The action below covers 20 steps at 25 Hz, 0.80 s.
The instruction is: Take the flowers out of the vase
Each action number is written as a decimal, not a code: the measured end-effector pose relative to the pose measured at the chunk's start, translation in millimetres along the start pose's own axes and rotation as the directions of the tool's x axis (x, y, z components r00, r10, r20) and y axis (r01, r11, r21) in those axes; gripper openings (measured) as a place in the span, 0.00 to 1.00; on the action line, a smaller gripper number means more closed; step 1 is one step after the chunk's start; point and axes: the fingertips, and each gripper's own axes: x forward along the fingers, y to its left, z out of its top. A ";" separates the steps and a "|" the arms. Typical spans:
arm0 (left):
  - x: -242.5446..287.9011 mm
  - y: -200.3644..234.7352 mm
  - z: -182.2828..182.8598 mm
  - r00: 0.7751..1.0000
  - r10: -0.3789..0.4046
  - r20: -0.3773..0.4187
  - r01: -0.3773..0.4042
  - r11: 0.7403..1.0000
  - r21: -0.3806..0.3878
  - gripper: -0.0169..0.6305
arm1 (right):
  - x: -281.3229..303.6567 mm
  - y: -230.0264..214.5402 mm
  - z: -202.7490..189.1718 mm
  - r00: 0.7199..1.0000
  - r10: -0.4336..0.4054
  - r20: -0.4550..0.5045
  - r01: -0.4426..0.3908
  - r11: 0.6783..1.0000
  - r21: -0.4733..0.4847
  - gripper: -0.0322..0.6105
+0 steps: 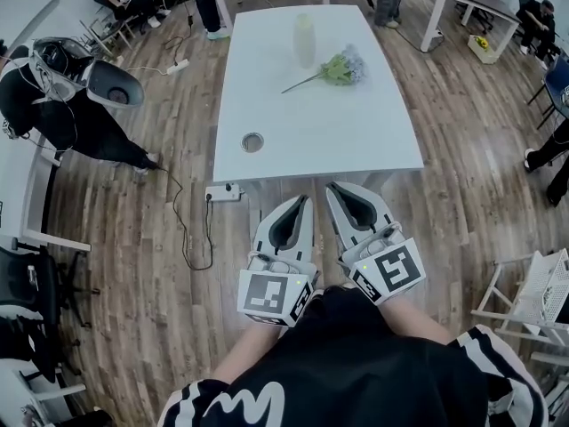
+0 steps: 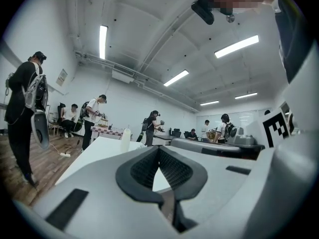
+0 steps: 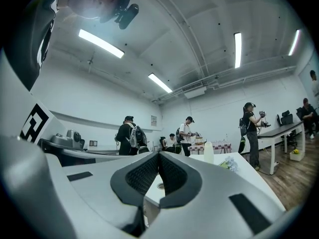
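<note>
In the head view, the white table carries the vase standing upright near the far edge. The flowers are out of it and lie flat on the table just to the right of the vase. Their long axis runs diagonally: the blooms point to the far right and the thin stem points to the near left. Only this view shows the stem. A round hole sits in the table nearer to the person, and a power strip lies on the wooden floor below the near edge. The left gripper and the right gripper are side by side in front of that edge, well apart from the flowers.

In the left gripper view, the left gripper has its jaws closed together at the tips, with nothing between them. Here the vase rises above the jaw, but the gripper's own body hides the flowers.

In the right gripper view, the right gripper is also fully closed and empty. The vase and the blooms both show to the right of the jaws, and the hole is seen through the gap behind the tips
</note>
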 end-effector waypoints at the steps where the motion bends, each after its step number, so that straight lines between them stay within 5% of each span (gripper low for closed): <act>1: -0.9 -0.7 -0.5 1.000 0.000 -0.002 0.000 1.000 0.002 0.03 | -1.1 0.4 -0.1 1.000 -0.001 0.000 0.001 1.000 -0.003 0.08; 20: -42.2 -115.0 -24.2 0.999 0.042 -0.007 -0.042 0.999 0.010 0.03 | -125.1 0.3 16.4 0.999 0.035 0.023 -0.034 0.999 -0.034 0.08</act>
